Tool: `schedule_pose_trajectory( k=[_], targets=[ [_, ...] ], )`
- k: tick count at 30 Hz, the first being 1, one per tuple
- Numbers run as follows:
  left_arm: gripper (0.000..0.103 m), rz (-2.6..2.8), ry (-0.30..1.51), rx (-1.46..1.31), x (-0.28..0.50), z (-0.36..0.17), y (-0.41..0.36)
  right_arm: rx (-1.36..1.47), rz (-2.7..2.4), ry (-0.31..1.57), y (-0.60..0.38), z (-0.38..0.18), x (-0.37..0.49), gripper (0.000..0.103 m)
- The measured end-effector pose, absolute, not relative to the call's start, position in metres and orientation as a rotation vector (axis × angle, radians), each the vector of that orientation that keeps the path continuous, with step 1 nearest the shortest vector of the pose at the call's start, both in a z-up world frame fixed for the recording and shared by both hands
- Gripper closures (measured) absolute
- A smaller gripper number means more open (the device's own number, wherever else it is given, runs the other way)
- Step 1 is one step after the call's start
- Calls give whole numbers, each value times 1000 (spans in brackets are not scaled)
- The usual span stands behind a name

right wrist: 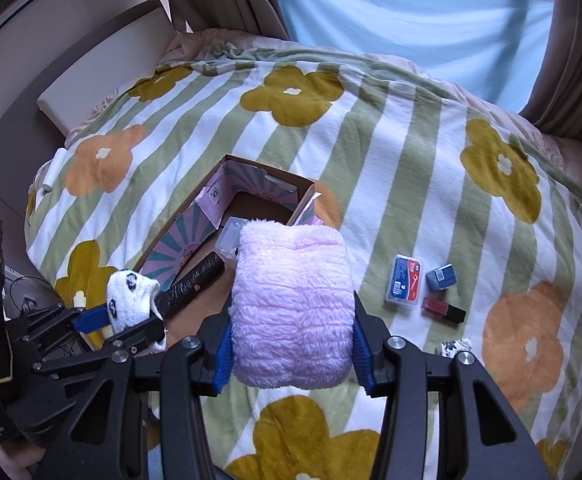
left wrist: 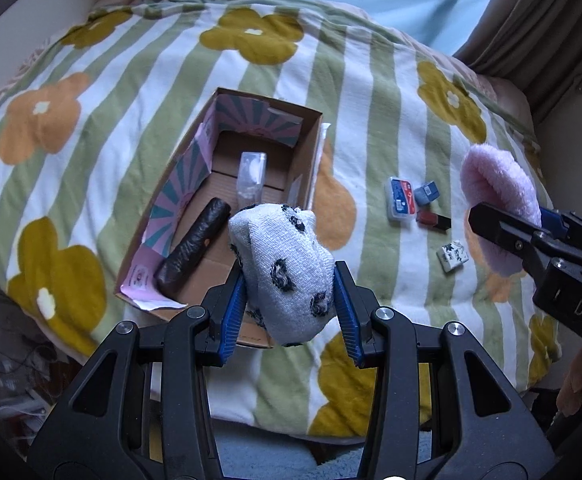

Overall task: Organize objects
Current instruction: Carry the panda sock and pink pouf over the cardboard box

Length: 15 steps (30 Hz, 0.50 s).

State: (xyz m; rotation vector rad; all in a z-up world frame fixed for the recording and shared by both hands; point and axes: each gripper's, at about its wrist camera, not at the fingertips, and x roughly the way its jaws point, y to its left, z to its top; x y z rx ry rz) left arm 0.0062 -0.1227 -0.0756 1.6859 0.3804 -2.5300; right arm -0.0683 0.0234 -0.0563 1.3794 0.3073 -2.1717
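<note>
My left gripper is shut on a white sock with black panda faces and holds it above the near right corner of an open cardboard box. The box holds a dark rolled bundle and a clear plastic case. My right gripper is shut on a fluffy pink sock, held above the blanket just right of the box. The left gripper with the panda sock also shows in the right wrist view. The pink sock shows at the right of the left wrist view.
A flowered, striped blanket covers the bed. On it to the right of the box lie a blue and red flat case, a small blue box, a red and black bottle and a black-and-white packet. Curtains hang behind.
</note>
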Motion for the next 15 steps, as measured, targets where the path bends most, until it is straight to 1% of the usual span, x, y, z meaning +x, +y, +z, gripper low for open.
schedule_pose_trajectory(
  k=[7,15],
  targets=[
    [65,-2461,419,1765,-3,-115,-155,1411,-2121,357,-28,-84,-97,58],
    [65,-2410,425,1873,-22,-164,-176,1486,-2074,370,-71,-135,-127,58]
  ],
)
